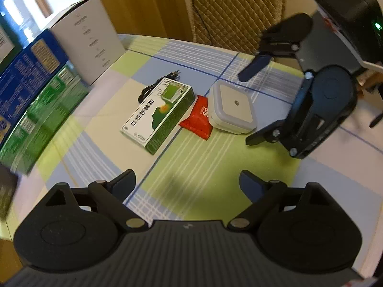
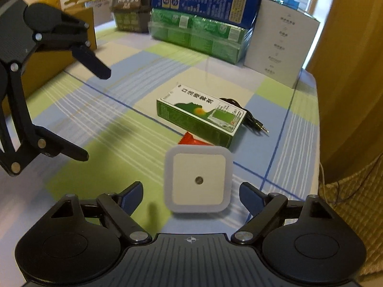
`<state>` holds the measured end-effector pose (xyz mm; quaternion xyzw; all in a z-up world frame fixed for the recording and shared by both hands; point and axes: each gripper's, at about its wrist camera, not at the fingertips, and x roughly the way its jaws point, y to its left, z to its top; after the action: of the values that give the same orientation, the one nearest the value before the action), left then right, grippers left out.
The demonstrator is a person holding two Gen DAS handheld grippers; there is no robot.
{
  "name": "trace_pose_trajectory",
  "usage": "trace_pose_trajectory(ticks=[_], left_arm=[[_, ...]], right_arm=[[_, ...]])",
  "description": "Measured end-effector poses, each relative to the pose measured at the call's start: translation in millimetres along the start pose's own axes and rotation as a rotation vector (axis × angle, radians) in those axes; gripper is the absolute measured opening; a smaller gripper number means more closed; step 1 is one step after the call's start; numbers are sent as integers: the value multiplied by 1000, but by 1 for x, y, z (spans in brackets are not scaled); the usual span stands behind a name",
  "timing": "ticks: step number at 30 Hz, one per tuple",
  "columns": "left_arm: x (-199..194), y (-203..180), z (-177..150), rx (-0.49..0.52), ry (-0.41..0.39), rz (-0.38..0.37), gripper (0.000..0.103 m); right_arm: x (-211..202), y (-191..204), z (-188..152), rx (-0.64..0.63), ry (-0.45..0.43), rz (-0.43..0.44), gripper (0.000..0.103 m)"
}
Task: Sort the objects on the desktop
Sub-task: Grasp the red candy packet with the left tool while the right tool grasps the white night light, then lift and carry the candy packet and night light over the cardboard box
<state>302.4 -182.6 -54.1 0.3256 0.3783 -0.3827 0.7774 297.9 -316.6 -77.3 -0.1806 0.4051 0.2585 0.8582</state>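
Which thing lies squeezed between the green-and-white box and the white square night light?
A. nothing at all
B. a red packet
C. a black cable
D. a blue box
B: the red packet lies on the tablecloth between the green-and-white box and the night light; the black cable lies behind the box.

The tabletop (image 1: 196, 167) wears a checked cloth of pale green, light blue and cream squares, crossed by thin white stripes and dark blue lines. On it, the flat box (image 1: 159, 113) is green and white with an orange spot; just right of the flat box lies a red packet (image 1: 197, 119), then a white square night light (image 2: 198, 179) with a small dark centre dot. A black cable (image 2: 249, 117) lies behind the flat box. Both tools are black with blue fingertips (image 2: 131, 198).
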Motion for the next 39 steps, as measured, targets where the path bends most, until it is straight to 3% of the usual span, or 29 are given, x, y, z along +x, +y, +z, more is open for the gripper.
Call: trace_pose_trajectory(ticks=[4,5,6,10,16,20,28,30,32,39], left_arm=[[13,-1,7,45,-8,-19,88],[16,-2,8,57,-8,-20,82],[20,-3,10,75,-9,-27,79],[36,-5,18,124,-25,-50,73],[64,-9,36,149,-55,-122,56],[79,-13,47,162,-58,-136,55],[100,-9,61,112,-71,-139,54],[103,-4,64,68,-58,-159,44],[103,-1,66,30,-35,-151,27],[71,-12,32,-73,48,-117,24]], right_arm=[[14,-6,4,-15,23,23,81],[17,-8,4,-16,32,29,67],[19,-10,4,-11,42,30,63],[13,-18,1,8,46,4,62],[0,-38,-11,30,74,-34,62],[-8,-47,-15,60,77,-50,62],[-16,-46,-22,83,78,-51,62],[-17,-45,-23,92,79,-52,62],[-19,-45,-22,110,79,-50,62],[-31,-29,-21,192,106,-35,62]])
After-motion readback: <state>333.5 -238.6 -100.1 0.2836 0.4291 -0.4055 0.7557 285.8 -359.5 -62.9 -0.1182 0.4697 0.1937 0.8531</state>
